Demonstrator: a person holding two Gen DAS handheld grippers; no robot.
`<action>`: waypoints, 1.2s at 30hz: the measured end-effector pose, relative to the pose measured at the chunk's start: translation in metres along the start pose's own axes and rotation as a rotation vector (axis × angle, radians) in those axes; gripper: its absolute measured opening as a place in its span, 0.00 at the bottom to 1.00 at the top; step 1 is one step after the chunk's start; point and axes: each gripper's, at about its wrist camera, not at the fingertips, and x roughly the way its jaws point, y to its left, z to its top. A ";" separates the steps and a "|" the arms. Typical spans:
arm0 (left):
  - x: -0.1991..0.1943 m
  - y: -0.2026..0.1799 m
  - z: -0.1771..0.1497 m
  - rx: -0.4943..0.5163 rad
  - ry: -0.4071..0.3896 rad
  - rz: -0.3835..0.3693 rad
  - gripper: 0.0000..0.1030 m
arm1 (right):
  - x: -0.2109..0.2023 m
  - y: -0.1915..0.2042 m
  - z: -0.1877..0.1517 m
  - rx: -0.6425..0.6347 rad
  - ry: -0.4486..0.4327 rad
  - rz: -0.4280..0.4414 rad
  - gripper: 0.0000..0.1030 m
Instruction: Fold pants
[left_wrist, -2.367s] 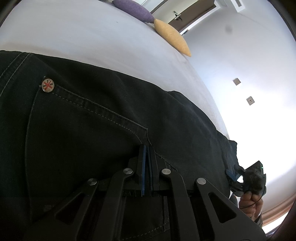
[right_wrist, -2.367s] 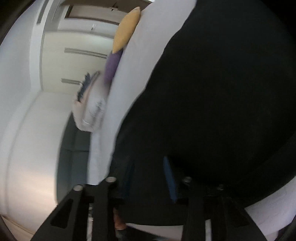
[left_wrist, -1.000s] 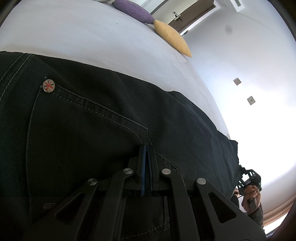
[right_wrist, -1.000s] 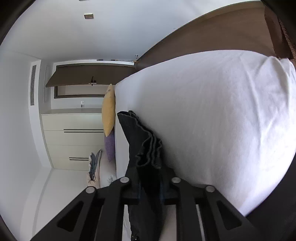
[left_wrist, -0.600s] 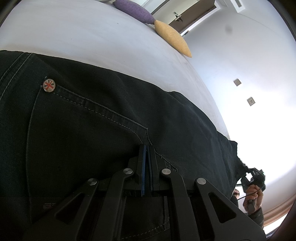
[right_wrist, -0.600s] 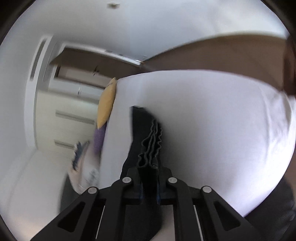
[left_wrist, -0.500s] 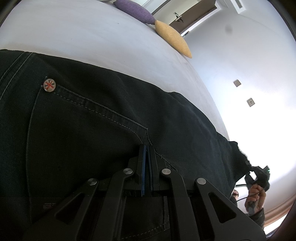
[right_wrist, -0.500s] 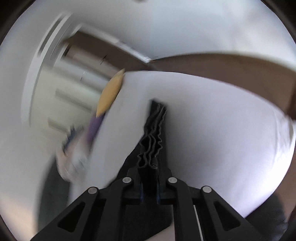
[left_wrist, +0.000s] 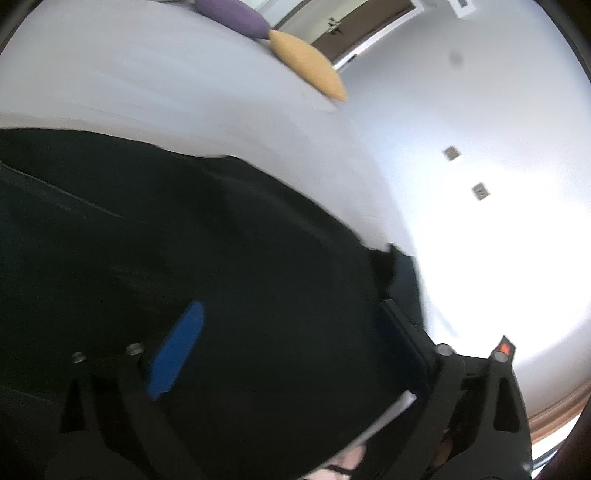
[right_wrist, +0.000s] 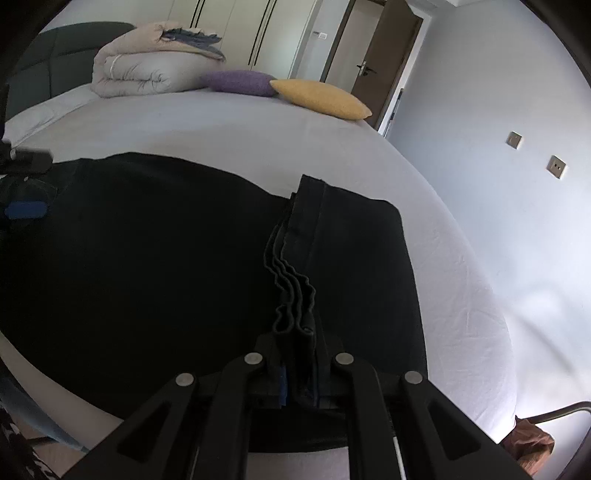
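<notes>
Black pants (right_wrist: 147, 258) are lying flat across the white bed (right_wrist: 221, 122), filling most of the lower half of both views. Right claw (right_wrist: 297, 373) is clamping the bunched hem ends of the pants, layers stacking in ripples between its pads, folded end lying over the rest of the cloth with a straight edge running toward the far side. Left claw (left_wrist: 288, 343) is opening, jaws standing wide, blue pad (left_wrist: 175, 349) on one finger showing over the black cloth; nothing is being pinched between them, the pants are just sitting underneath and the picture is blurring. In the right wrist view the left claw is showing at the far left edge (right_wrist: 26, 206), well apart from the right one, over the other end of the pants. At the head of the bed a rolled beige duvet (right_wrist: 147, 70) is sitting, with a purple cushion (right_wrist: 240, 83) just beside it and a yellow cushion (right_wrist: 321, 98) touching that one. Behind them a dark headboard (right_wrist: 55, 48), wardrobe doors (right_wrist: 258, 33) and an open brown door (right_wrist: 384, 62). Two wall switches (right_wrist: 535, 153) are showing on the grey wall to the right. Bare sheet is surrounding the pants on all visible sides, nothing lying on the cloth between the two claws.
</notes>
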 end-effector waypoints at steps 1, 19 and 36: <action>0.011 -0.009 -0.002 -0.009 0.036 -0.036 0.93 | -0.003 0.001 0.001 -0.003 -0.011 -0.002 0.10; 0.088 -0.059 -0.011 -0.042 0.273 -0.112 0.20 | -0.071 0.084 -0.003 -0.222 -0.114 0.071 0.10; 0.018 -0.046 0.013 0.253 0.269 0.026 0.07 | -0.093 0.136 -0.001 -0.411 -0.126 0.222 0.11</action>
